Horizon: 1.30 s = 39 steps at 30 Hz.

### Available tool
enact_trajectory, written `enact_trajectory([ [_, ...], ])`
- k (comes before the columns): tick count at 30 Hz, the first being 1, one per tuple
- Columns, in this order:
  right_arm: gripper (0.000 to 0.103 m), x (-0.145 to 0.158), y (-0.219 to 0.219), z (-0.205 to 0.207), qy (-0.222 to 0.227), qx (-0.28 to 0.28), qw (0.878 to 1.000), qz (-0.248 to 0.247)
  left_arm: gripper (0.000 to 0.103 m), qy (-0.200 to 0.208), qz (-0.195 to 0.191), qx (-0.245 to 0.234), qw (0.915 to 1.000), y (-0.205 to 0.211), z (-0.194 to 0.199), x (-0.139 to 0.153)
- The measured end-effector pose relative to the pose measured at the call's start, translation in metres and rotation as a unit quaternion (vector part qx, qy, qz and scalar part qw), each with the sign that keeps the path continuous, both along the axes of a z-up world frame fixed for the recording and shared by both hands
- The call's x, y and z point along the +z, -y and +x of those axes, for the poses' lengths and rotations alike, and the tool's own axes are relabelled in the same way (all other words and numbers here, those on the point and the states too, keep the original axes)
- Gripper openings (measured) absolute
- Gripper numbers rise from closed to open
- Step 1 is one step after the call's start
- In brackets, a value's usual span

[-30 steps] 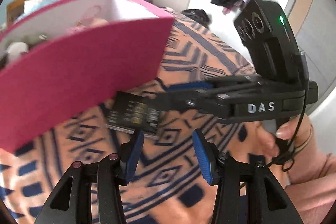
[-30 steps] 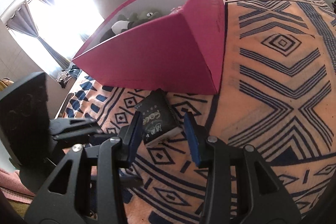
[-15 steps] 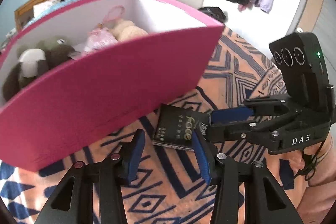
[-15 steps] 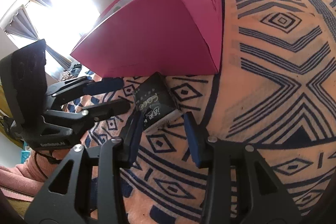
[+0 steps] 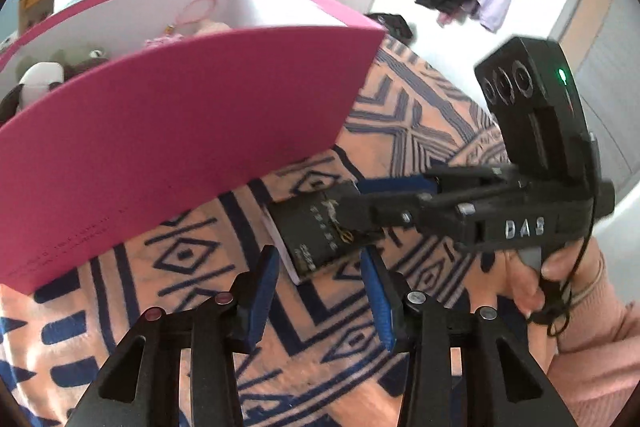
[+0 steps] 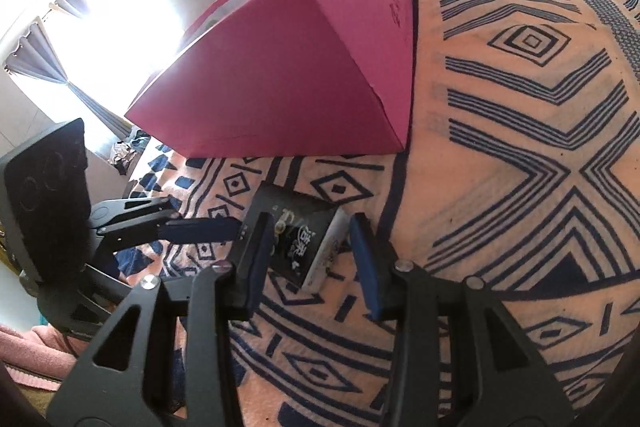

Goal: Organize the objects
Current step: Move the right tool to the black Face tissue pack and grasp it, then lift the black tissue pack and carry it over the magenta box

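A bed (image 6: 520,155) under a peach, navy-patterned blanket carries a pink box (image 6: 288,75); both grippers' jaws stand released around a black book (image 5: 316,235), the left gripper's (image 5: 320,291) having just been closing, the right gripper's (image 6: 310,255) apart.

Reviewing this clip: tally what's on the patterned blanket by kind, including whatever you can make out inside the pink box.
Pink box: 1
Small black box with white sides, lying on the blanket: 1
Plush toys visible inside the pink box: at least 2; the wall hides the rest
Total: at least 4

Both wrist views close, angled down from opposite sides; share black book (image 5: 316,235) (image 6: 298,231), pink box (image 5: 168,131) (image 6: 288,75).
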State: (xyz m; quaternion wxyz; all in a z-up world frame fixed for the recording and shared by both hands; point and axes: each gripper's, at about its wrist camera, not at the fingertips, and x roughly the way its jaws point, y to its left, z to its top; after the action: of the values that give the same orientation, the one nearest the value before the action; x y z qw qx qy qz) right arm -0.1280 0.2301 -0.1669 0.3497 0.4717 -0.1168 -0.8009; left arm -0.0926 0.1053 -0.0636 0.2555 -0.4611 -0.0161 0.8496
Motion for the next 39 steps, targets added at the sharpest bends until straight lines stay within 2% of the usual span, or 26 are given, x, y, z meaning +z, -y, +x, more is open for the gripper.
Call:
enact_trajectory([
  [4,0.043,0.0,0.002,0.0,-0.001,-0.002,1.0,0.003,0.041,0.021,0.0,0.025,0.9995,0.003,-0.009,-0.009],
  [6,0.043,-0.001,0.001,0.002,-0.002,-0.001,1.0,0.003,0.036,0.031,0.013,0.025,0.9991,0.004,-0.011,-0.012],
  [9,0.041,0.0,0.006,0.004,-0.008,0.001,1.0,0.009,0.031,0.029,0.023,0.029,0.9989,0.004,-0.01,-0.011],
  [10,0.037,-0.001,0.006,0.005,-0.008,0.003,1.0,0.01,0.031,0.028,0.021,0.031,0.9989,0.003,-0.008,-0.011],
  [13,0.037,0.0,0.006,0.007,-0.009,0.003,1.0,0.012,0.031,0.028,0.022,0.032,0.9989,0.0,-0.007,-0.008],
  [20,0.037,0.008,0.004,0.018,-0.02,0.005,1.0,0.006,0.031,-0.004,0.019,0.038,0.9991,0.001,0.007,0.008],
  [39,0.037,0.041,0.0,0.035,-0.069,0.004,0.998,0.006,0.031,-0.049,0.015,0.029,0.9982,-0.005,0.029,0.039],
])
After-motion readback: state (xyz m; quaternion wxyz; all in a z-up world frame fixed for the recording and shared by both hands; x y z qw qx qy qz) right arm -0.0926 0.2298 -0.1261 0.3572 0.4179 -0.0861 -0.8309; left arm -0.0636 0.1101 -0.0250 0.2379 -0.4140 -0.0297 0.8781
